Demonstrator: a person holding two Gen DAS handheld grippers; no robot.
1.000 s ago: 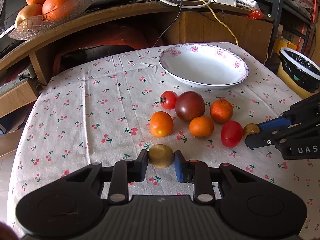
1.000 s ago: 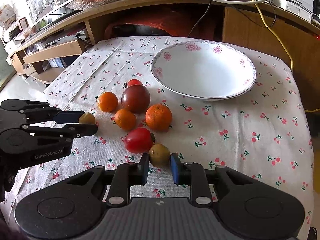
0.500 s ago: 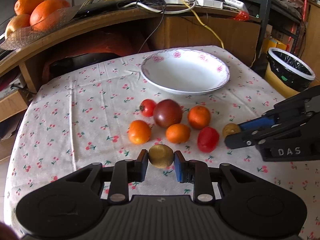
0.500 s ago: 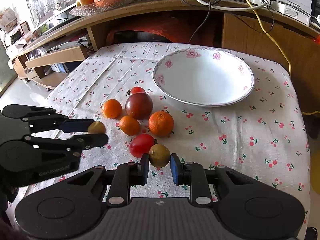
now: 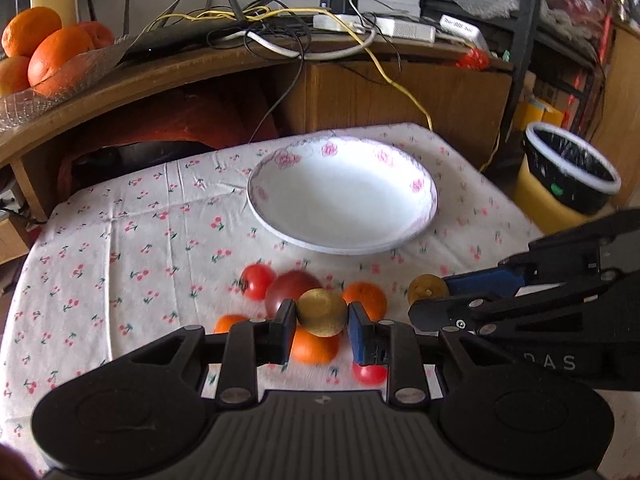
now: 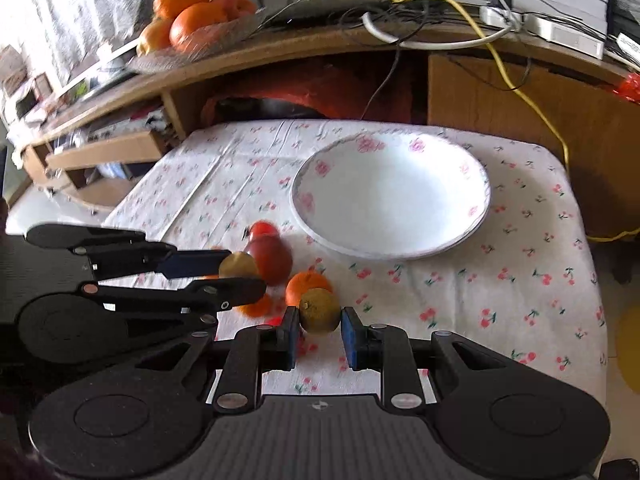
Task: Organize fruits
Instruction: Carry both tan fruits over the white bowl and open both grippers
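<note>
Cherry-print tablecloth below a cluttered wooden shelf | left gripper clamps a brown kiwi; right gripper clamps a second kiwi | empty white bowl lies straight ahead of both, nearer the right gripper | remaining fruit sits between.

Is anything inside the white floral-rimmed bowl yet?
Nothing: the white floral-rimmed bowl shows a bare white interior in both views. Its near inner wall is hidden by the rim. Each claw holds a brownish round fruit short of it.

White pink-flowered bowl, cherry-print tablecloth
</note>
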